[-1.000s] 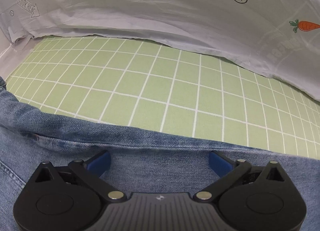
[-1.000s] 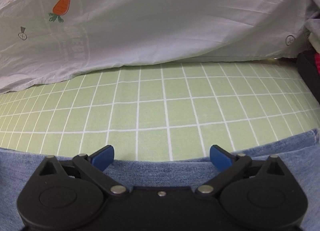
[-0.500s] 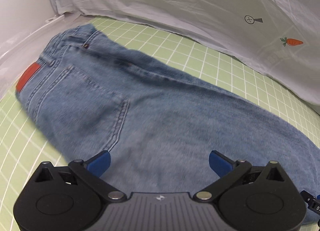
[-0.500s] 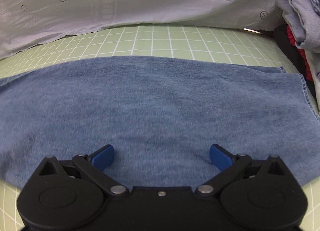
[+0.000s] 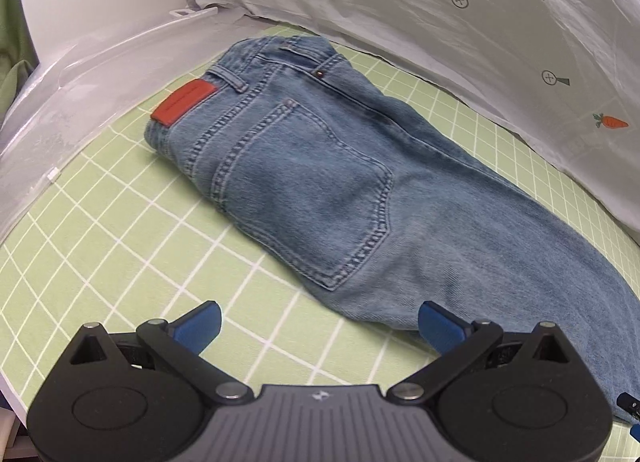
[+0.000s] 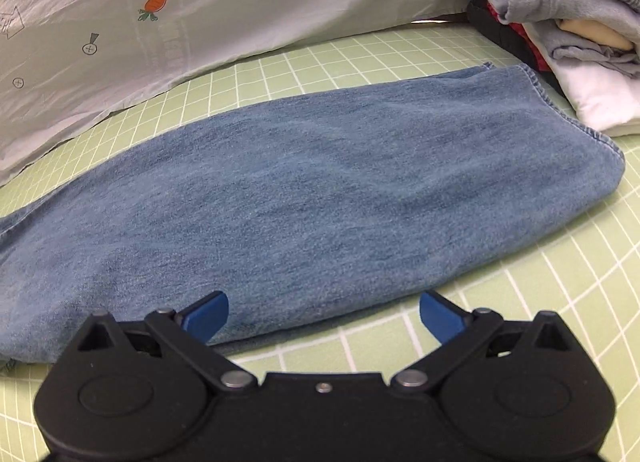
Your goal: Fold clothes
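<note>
On green grid mat [image 5: 100,246], one jeans [image 5: 320,182] – left gripper [image 5: 320,326], right gripper [image 6: 324,314] – both wide apart, empty

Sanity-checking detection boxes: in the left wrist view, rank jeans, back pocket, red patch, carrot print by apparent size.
1. jeans
2. back pocket
3. red patch
4. carrot print
No close calls.
</note>
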The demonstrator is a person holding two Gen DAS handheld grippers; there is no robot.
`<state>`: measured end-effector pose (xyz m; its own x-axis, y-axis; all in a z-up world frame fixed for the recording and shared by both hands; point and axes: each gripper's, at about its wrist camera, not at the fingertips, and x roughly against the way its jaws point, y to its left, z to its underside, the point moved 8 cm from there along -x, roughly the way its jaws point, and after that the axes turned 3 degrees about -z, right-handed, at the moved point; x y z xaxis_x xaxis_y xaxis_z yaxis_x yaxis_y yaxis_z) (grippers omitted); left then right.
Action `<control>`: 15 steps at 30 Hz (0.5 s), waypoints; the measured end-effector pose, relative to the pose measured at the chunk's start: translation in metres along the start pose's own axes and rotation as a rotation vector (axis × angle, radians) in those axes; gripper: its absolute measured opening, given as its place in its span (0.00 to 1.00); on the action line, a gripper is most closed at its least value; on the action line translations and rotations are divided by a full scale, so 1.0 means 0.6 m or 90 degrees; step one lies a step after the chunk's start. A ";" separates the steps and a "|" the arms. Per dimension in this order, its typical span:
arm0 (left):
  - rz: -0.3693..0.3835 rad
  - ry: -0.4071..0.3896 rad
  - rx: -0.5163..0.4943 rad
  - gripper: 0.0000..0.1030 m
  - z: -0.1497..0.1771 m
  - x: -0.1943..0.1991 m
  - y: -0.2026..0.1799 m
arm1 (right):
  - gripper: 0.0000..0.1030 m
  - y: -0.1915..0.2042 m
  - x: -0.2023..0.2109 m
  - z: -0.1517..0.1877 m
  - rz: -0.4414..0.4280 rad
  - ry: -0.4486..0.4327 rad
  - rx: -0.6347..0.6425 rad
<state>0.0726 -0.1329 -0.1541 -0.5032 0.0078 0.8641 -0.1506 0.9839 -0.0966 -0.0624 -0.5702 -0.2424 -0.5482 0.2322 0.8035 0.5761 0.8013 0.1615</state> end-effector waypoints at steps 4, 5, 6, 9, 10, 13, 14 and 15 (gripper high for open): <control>0.009 -0.003 0.029 1.00 -0.024 -0.015 0.041 | 1.00 0.018 0.004 0.000 0.011 -0.005 -0.028; 0.012 -0.003 0.039 1.00 -0.033 -0.021 0.051 | 1.00 0.024 0.004 -0.001 0.012 -0.007 -0.028; 0.016 -0.003 0.049 1.00 -0.042 -0.028 0.061 | 1.00 0.030 0.004 -0.005 0.015 -0.010 -0.030; 0.010 -0.013 0.087 1.00 -0.077 -0.051 0.100 | 1.00 0.046 0.002 -0.014 0.026 -0.017 -0.033; 0.008 -0.017 0.101 1.00 -0.089 -0.060 0.113 | 1.00 0.051 -0.001 -0.019 0.031 -0.018 -0.037; 0.009 -0.025 0.139 1.00 -0.124 -0.089 0.151 | 1.00 0.064 -0.011 -0.034 0.047 -0.017 -0.045; 0.009 -0.028 0.153 1.00 -0.134 -0.099 0.162 | 1.00 0.069 -0.016 -0.040 0.053 -0.016 -0.046; 0.009 -0.031 0.166 1.00 -0.144 -0.108 0.172 | 1.00 0.074 -0.021 -0.045 0.058 -0.014 -0.047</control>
<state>0.1632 -0.0164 -0.1771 -0.5455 0.0059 0.8381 -0.3542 0.9047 -0.2369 -0.0136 -0.5523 -0.2297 -0.5038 0.3155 0.8041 0.6674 0.7331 0.1306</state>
